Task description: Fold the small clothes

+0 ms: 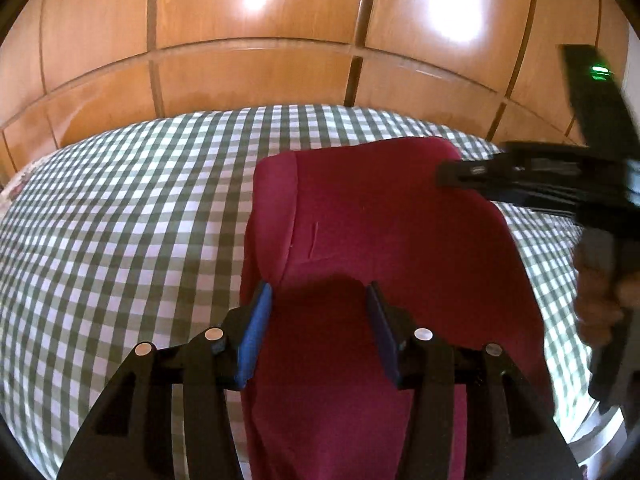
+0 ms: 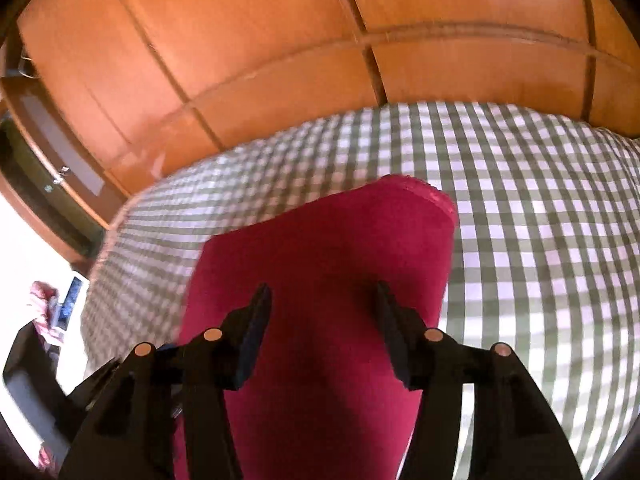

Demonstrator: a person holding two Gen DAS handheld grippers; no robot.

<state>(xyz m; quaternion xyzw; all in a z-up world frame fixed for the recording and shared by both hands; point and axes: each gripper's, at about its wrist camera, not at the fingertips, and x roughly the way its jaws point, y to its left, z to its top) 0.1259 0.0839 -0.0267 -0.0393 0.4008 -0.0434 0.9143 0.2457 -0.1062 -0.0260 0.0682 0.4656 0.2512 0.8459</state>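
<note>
A dark red garment [image 1: 380, 220] lies folded flat on a green-and-white checked bedcover [image 1: 140, 200]. One layer is laid over along its left side. My left gripper [image 1: 318, 292] hovers over the garment's near part, its blue pads [image 1: 256, 320] wide apart with nothing pinched between them. My right gripper [image 1: 448, 172] reaches in from the right over the garment's far right corner, held by a hand [image 1: 600, 300]. In the right wrist view the right gripper [image 2: 322, 294] stands open above the red garment [image 2: 320, 240], with only flat cloth below the gap.
Wooden wardrobe panels [image 1: 260, 60] rise just behind the bed. The checked bedcover [image 2: 540, 240] stretches to the right of the garment. Past the bed's left edge, a pink patterned cloth [image 2: 42, 300] and dark objects sit low down.
</note>
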